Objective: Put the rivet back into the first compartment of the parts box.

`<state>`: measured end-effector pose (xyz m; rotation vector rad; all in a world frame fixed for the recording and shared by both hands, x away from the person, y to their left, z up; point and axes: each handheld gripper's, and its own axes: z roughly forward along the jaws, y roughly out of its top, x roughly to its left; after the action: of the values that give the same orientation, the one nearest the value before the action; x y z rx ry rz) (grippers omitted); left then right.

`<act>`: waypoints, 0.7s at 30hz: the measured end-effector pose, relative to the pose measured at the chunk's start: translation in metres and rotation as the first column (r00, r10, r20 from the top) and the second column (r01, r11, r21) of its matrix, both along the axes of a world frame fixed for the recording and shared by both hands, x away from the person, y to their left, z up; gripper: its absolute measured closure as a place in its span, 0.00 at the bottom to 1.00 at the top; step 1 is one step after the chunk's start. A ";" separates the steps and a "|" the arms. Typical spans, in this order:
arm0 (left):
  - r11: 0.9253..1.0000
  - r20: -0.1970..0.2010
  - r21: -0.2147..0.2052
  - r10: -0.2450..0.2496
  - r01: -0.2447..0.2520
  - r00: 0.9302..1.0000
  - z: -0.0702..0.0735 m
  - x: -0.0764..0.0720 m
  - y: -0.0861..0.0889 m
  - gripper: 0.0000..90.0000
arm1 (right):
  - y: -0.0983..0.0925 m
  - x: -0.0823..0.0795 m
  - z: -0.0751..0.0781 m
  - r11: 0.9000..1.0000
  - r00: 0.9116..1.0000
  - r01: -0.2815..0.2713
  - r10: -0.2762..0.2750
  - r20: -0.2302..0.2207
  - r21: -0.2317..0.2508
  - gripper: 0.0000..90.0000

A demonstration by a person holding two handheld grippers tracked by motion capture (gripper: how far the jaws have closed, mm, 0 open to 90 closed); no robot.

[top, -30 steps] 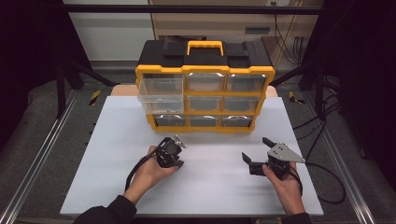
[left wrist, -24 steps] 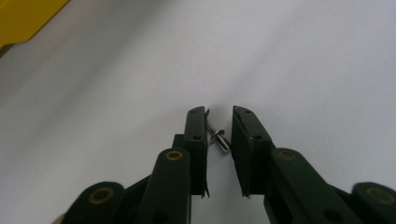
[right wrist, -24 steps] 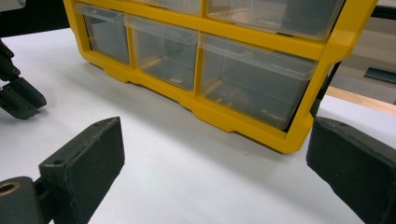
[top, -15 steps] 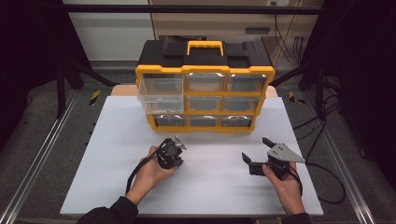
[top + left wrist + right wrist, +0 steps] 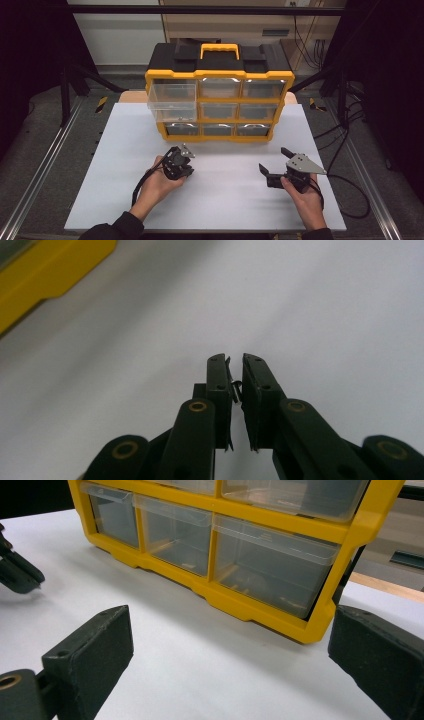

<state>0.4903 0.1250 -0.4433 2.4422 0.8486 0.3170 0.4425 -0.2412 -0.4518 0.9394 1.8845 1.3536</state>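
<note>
Our left gripper (image 5: pixel 235 360) was pinched nearly shut over the white tabletop (image 5: pixel 125 165), and its jaws had just been closing. A small dark metal piece (image 5: pixel 237 386) sat between the pads, too small for us to name. Our right gripper (image 5: pixel 273 161) rested low on the table, well apart to the right. Its jaws stood wide open with nothing between them.

Beyond both hands stood the yellow-and-black plastic drawer cabinet (image 5: pixel 220 75). Its clear upper-left drawer (image 5: pixel 172 95) was pulled out toward us, and we judged it to be the likely place for the piece.

We judged the step in hand to be securing the pick. To do it well, we should keep the pinch steady, since so thin a piece could twist or slip from the pad edges. We should lift straight off the table before travelling. We should carry the piece over the drawer's front wall and open the jaws only once they are inside it.

Against the earlier high view, little differed. The drawer stood out as before, both hands were almost where they had been, and only the left jaws had drawn together.
</note>
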 end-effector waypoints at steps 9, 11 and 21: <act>0.998 0.062 -0.062 -0.030 0.034 0.998 0.035 -0.017 0.001 0.91 | 0.000 0.000 0.000 1.000 1.000 -0.001 0.001 0.003 -0.001 0.05; 0.996 0.077 -0.072 -0.039 0.045 0.996 0.044 -0.020 0.001 0.91 | 0.000 0.000 0.000 1.000 1.000 0.001 -0.001 0.001 -0.003 0.05; 0.978 0.296 0.023 -0.205 0.208 0.933 0.103 -0.026 -0.003 0.91 | 0.000 0.000 0.000 1.000 1.000 0.001 -0.001 0.001 -0.003 0.05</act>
<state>0.4638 0.1224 -0.3400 2.3683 0.4577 0.5814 0.4422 -0.2410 -0.4517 0.9384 1.8847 1.3497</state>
